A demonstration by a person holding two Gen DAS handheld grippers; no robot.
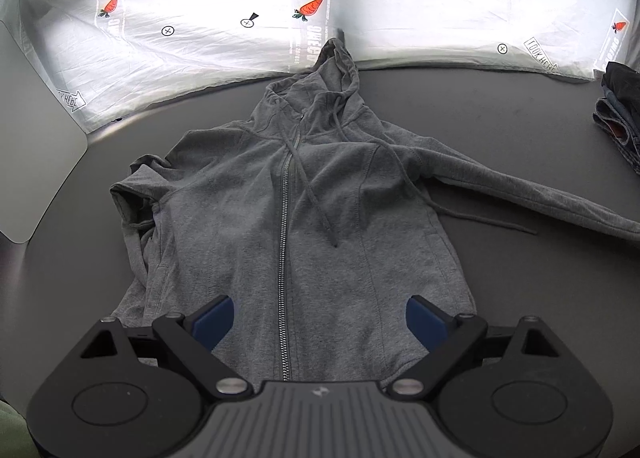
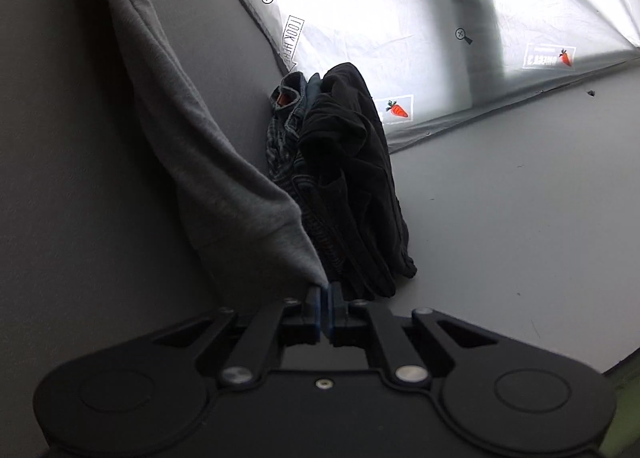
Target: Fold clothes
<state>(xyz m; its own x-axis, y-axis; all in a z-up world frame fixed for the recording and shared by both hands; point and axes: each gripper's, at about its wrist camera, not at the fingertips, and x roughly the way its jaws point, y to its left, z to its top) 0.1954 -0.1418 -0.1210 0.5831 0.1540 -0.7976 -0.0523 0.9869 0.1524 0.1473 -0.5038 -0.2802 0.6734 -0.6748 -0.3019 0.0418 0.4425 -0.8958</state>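
Two tongs are in view, one per wrist camera. The left tongs (image 1: pixel 319 318) stand wide open above the hem of the grey hoodie (image 1: pixel 288 201), with the blue pads (image 1: pixel 214 320) well apart on either side of the zipper (image 1: pixel 285 242); nothing is held between them.

The grey hoodie lies front-up and zipped on the dark desk (image 1: pixel 480 117). Its hood points toward the white printed sheet (image 1: pixel 224 37) at the far edge of the desk. One drawstring (image 1: pixel 316 197) lies across the chest; the other trails off the body onto the desk surface. The sleeve (image 1: pixel 540 193) on the right of the left wrist view extends straight outward across the desk. The opposite sleeve is bunched up against the body of the garment.

The right tongs (image 2: pixel 325 308) are closed, with the corner of the sleeve cuff (image 2: pixel 280 234) pinched between the pads. From the grip, the sleeve runs away along the desk (image 2: pixel 500 217) toward the upper left of the right wrist view.

A pile of dark clothes (image 2: pixel 348 177), black fabric against blue denim, sits just beside the gripped cuff, near the white printed sheet (image 2: pixel 380 17). The same pile (image 1: pixel 620 109) appears at the right edge of the left wrist view, apart from the hoodie body.
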